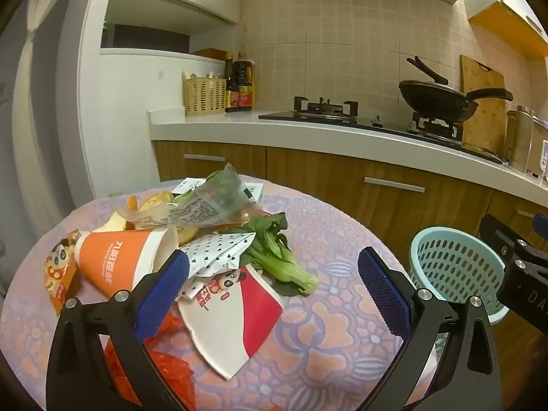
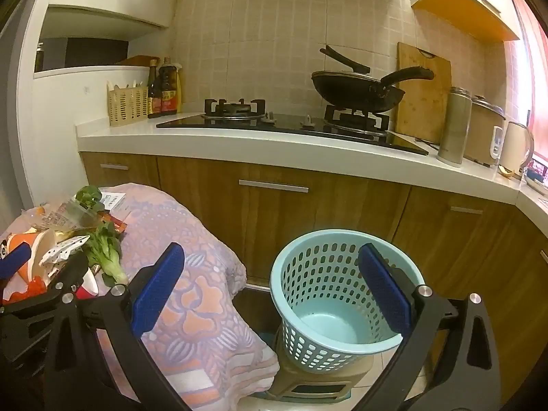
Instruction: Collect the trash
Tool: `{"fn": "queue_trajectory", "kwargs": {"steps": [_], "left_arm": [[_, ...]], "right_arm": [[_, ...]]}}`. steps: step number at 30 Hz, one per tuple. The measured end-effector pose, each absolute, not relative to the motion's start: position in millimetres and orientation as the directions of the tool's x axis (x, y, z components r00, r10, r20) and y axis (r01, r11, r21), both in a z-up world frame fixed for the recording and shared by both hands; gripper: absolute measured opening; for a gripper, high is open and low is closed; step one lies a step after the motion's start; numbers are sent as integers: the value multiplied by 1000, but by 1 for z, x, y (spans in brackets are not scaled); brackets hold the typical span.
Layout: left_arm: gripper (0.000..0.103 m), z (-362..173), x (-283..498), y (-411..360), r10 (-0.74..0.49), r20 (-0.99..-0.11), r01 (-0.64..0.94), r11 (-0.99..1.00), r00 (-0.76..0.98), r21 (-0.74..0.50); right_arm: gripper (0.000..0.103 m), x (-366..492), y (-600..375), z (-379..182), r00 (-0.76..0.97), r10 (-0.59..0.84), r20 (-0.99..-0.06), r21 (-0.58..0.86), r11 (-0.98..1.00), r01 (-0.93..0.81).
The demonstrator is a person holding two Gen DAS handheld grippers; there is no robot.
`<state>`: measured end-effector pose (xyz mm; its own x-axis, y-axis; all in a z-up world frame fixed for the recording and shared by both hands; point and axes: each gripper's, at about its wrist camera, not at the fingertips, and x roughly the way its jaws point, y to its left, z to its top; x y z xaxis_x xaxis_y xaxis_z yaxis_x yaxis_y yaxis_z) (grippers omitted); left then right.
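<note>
Patterned tablecloth point(image 1: 342, 239) bears trash; both hand-held grippers gape.

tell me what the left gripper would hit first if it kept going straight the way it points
Probably the red and white paper piece lying between the open left gripper's fingers, with the green vegetable just beyond it. Depth is hard to judge through the fisheye.

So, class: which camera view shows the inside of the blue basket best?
The right wrist view: the blue basket shows whole, its bottom bare. The left wrist view catches only its upper part, partly behind a tool.
</note>
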<state>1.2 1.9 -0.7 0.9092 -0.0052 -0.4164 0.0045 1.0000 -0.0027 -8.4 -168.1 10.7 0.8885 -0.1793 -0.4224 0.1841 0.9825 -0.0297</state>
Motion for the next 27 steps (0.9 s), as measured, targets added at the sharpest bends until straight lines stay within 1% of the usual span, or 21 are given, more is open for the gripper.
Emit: {"fn": "queue_trajectory", "kwargs": {"steps": [27], "left_arm": [[96, -2, 1, 0, -26, -411, 21, 1000, 911, -16]], "right_arm": [[97, -12, -170, 13, 890, -181, -418, -30, 982, 186]]}}
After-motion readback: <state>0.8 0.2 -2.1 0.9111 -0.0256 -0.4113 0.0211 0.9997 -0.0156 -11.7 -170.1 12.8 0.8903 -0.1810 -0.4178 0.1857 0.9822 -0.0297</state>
